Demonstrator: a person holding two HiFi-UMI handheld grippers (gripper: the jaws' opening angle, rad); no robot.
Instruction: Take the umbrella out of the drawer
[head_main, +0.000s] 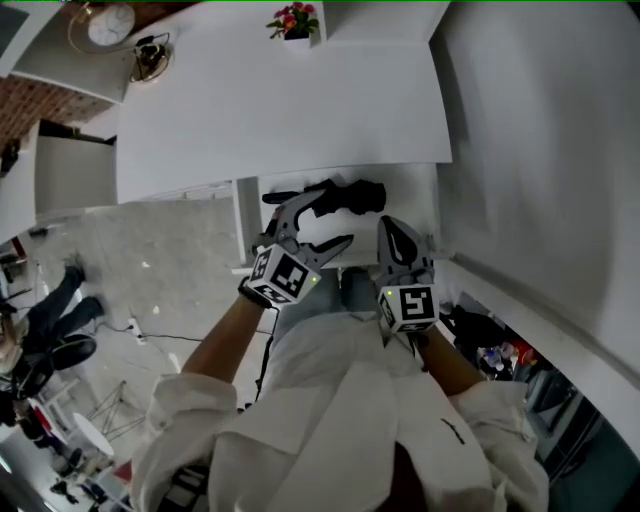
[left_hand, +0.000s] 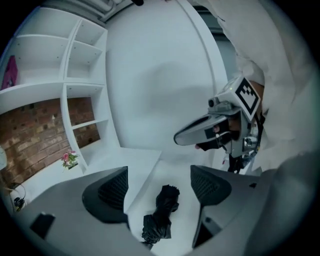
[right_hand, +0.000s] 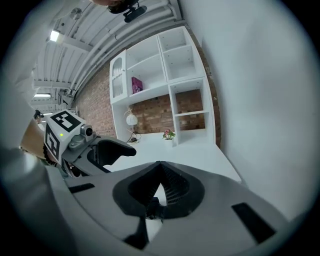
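One white desk (head_main: 280, 110), drawer (head_main: 412, 195), brick wall (left_hand: 35, 145)

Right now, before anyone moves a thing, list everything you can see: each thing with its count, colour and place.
Umbrella: one, black, folded, lying in the open drawer.
Drawer: one, white, open below the desk's near edge.
Desk: one, white, beyond the drawer.
Flower pot: one, pink and red blooms in a white pot, at the desk's far edge.
Clock: one, white face, top left of the head view.
Shelf unit: one, white, against a brick wall.
Left gripper: one, grey, fingers apart above the umbrella.
Right gripper: one, grey, fingers together, holding nothing.
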